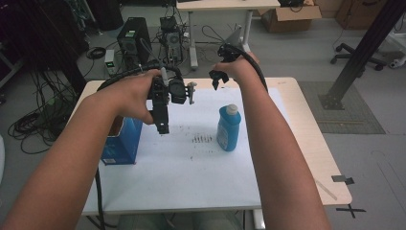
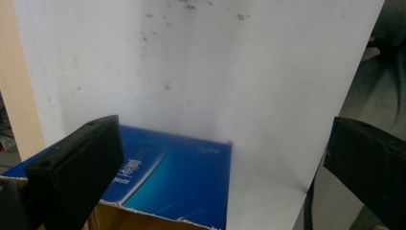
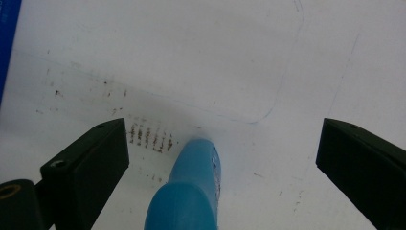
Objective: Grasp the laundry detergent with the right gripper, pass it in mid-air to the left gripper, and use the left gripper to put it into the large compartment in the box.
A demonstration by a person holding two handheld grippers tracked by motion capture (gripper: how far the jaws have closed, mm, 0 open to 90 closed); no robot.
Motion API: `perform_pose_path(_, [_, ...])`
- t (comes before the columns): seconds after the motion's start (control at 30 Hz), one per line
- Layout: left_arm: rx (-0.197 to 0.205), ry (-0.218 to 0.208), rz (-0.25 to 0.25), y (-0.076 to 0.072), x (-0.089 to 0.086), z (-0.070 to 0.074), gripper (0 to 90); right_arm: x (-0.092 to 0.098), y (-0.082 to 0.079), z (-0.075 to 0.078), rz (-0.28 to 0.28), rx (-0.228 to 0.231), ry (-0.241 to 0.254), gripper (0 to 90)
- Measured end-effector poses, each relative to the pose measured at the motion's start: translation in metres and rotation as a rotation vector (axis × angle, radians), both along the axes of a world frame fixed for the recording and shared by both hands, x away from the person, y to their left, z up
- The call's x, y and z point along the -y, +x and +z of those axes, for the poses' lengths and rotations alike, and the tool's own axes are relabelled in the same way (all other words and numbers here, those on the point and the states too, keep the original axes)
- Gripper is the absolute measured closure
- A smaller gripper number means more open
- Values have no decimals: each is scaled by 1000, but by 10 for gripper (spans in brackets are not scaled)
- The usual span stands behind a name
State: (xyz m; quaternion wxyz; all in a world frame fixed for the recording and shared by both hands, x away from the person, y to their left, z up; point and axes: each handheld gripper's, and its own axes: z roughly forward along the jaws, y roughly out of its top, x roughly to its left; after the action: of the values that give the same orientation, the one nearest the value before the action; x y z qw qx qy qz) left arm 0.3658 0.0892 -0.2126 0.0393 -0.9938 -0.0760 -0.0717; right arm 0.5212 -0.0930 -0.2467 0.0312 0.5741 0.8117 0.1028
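Bottle (image 1: 228, 129) stands upright on white sheet (image 1: 191, 163), mid-table. Right gripper (image 1: 219, 78) is held above its far side, jaws spread, empty; left gripper (image 1: 163, 125) likewise parted over blue box (image 1: 122, 143) at left. Blue plastic, pale cap: judged light, smooth, possibly slippery; body grasp advised.

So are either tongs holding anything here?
Nothing. Both tongs are open: left above the box, right above the bottle.
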Motion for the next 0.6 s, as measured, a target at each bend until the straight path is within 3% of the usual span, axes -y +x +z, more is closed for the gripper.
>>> perform_pose_path(0.6, [-5, -6, -12, -3, -1, 0, 2, 5, -7, 5, -2, 4, 1, 43])
